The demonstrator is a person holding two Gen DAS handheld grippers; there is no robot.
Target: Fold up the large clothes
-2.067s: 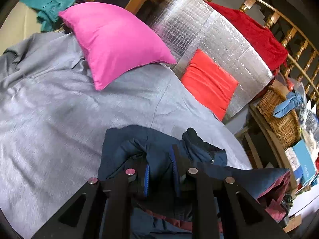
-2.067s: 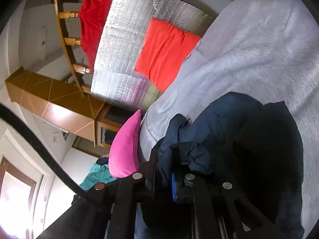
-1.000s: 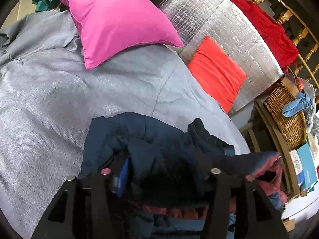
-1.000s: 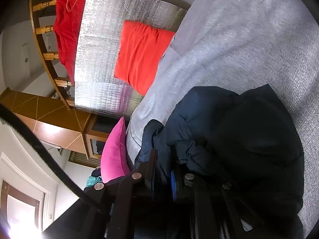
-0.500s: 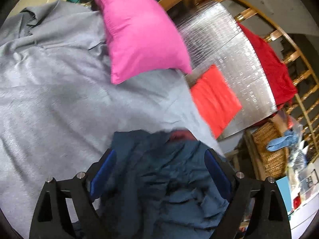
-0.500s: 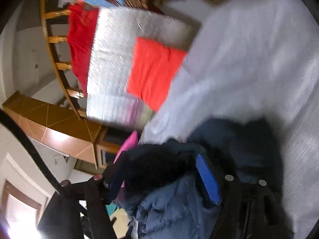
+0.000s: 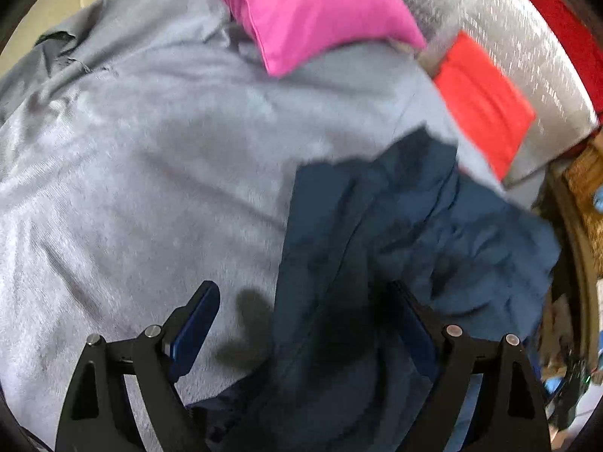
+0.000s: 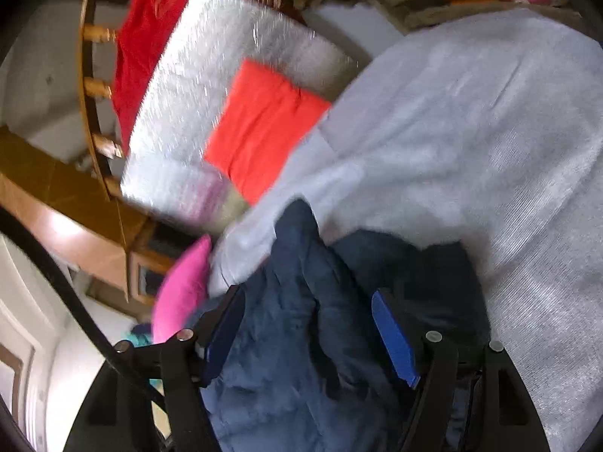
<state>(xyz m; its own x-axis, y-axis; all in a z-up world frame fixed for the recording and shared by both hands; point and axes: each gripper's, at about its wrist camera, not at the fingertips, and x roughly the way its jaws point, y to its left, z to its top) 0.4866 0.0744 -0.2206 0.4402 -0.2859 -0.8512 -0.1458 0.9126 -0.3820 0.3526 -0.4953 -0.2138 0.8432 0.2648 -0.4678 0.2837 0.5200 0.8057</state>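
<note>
A dark navy padded jacket (image 7: 395, 233) lies crumpled on the grey bed cover (image 7: 150, 158), toward the right in the left wrist view. My left gripper (image 7: 301, 288) hangs over the jacket's left edge, wide open, its blue pads clear of the cloth. In the right wrist view the same jacket (image 8: 301, 320) bulges up between the fingers of my right gripper (image 8: 307, 293). Those jaws stand apart and are closing, and neither blue pad presses on the fabric. The grey cover (image 8: 471, 143) spreads out to the right.
A pink pillow (image 7: 309, 11) and a red cushion (image 7: 486, 94) lie at the bed's far side, against a silver foil sheet (image 7: 527, 37). A wicker basket (image 7: 588, 180) stands off the right edge. A wooden railing (image 8: 90, 86) with a red cloth (image 8: 143, 37) runs behind.
Both grippers were shut on the jacket and have opened, letting it drop onto the grey cover. The left gripper has tipped down toward the bed; the right view has rolled and lifted.
</note>
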